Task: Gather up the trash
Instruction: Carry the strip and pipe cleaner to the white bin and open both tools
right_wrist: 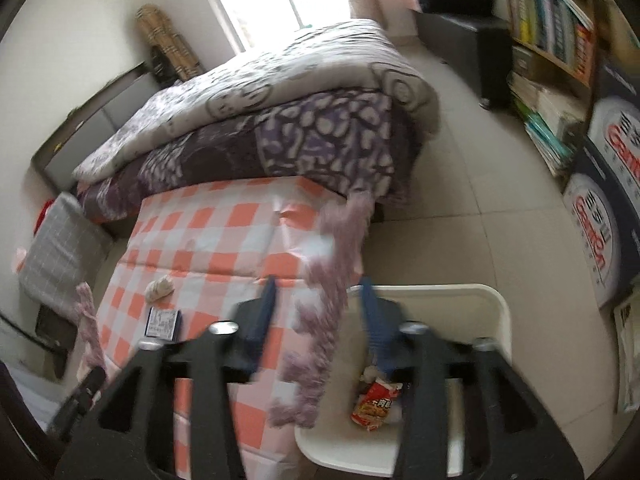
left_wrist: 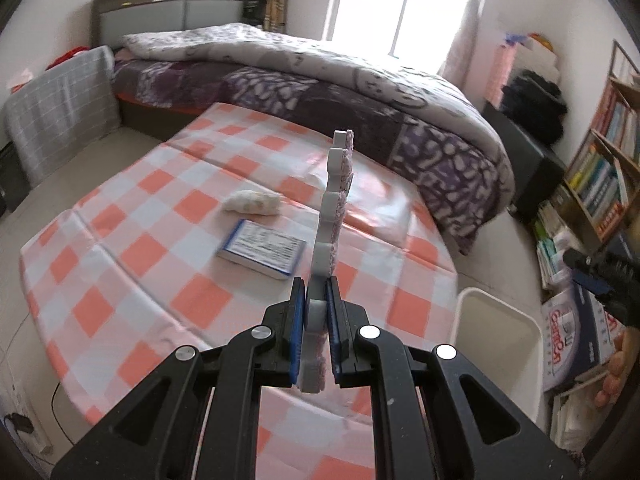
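Left gripper (left_wrist: 317,320) clenched on foam strip (left_wrist: 334,204), centre frame; right gripper (right_wrist: 316,312) released, pink strip (right_wrist: 320,344) loose between fingers.

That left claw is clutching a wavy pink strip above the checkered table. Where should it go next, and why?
Probably sideways until it hangs over the white bin, ready to drop. The left gripper is shut on the strip, and the bin beside the table already holds a red wrapper.

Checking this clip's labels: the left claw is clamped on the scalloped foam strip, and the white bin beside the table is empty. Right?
Not quite. The left claw does clamp the foam strip, but the right wrist view shows the white bin holding a red snack wrapper.
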Motion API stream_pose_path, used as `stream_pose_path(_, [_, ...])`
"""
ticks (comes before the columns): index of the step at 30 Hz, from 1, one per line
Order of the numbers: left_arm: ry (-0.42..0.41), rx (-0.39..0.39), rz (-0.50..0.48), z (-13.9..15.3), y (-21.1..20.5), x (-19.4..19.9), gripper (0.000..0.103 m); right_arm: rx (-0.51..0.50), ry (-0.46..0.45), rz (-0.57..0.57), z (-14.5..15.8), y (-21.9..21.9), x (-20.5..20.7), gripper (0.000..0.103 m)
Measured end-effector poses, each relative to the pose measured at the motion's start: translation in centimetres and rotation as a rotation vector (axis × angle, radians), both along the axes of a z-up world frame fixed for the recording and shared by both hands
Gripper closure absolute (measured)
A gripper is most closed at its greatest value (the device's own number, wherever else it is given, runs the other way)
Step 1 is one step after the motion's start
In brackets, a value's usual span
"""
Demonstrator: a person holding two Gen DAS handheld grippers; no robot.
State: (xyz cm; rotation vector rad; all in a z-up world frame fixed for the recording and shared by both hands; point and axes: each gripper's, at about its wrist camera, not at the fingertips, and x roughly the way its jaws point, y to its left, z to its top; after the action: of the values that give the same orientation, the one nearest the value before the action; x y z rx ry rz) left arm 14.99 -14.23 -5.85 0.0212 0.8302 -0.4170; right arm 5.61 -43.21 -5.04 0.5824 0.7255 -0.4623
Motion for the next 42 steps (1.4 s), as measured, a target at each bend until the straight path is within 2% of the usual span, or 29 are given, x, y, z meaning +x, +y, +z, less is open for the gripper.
stream_pose_path(12, [0.043,0.020,-0.170,-2.3,-7.4,-2.8,0.092,-0.001,-0.026,-0.178,0.5,-5.3,-3.9,0.029])
stream_pose_path(14, [0.064,0.013,-0.207,-2.7,-8.8,-3.5,0.092,-0.016,-0.028,-0.214,0.6,-5.9,-4.4,0.020])
stream_pose_path(21, [0.105,0.002,-0.333,-3.7,-13.2,-5.9,0.092,-0.013,-0.037,-0.288,0.7,-7.5,-5.6,0.012])
stream_pose_path(26, [0.187,-0.053,-0.443,-4.3,-15.7,-7.6,0.091,0.038,-0.050,-0.323,0.3,-8.6,-6.1,0.008])
stream_pose_path(29, [0.253,-0.076,-0.509,-5.1,-16.7,-8.5,0.083,0.050,-0.060,-0.328,0.4,-8.7,-6.1,0.007])
stream_pose_path(30, [0.268,-0.078,-0.512,-5.3,-16.8,-8.4,0.071,0.053,-0.061,-0.327,0.4,-8.7,-6.1,0.007])
stream_pose_path(31, [0.264,-0.071,-0.499,-5.4,-16.6,-8.3,0.061,0.058,-0.063,-0.326,0.4,-8.6,-6.0,0.007])
stream_pose_path(35, [0.261,-0.066,-0.388,-5.7,-15.1,-6.4,0.057,0.070,-0.065,-0.299,0.3,-8.0,-5.4,0.007])
stream_pose_path(36, [0.267,-0.068,-0.344,-5.7,-14.4,-5.6,0.052,0.073,-0.065,-0.293,0.2,-7.9,-5.2,0.007])
stream_pose_path(37, [0.268,-0.058,-0.275,-5.8,-13.6,-4.6,0.044,0.080,-0.065,-0.280,0.2,-7.6,-4.9,0.007])
stream_pose_path(40, [0.242,0.004,-0.052,-6.3,-10.9,-1.1,0.038,0.095,-0.063,-0.241,0.1,-6.6,-4.1,0.007])
stream_pose_path(42, [0.244,0.057,0.160,-7.1,-8.6,2.3,0.028,0.104,-0.066,-0.211,0.1,-6.1,-3.5,0.007])
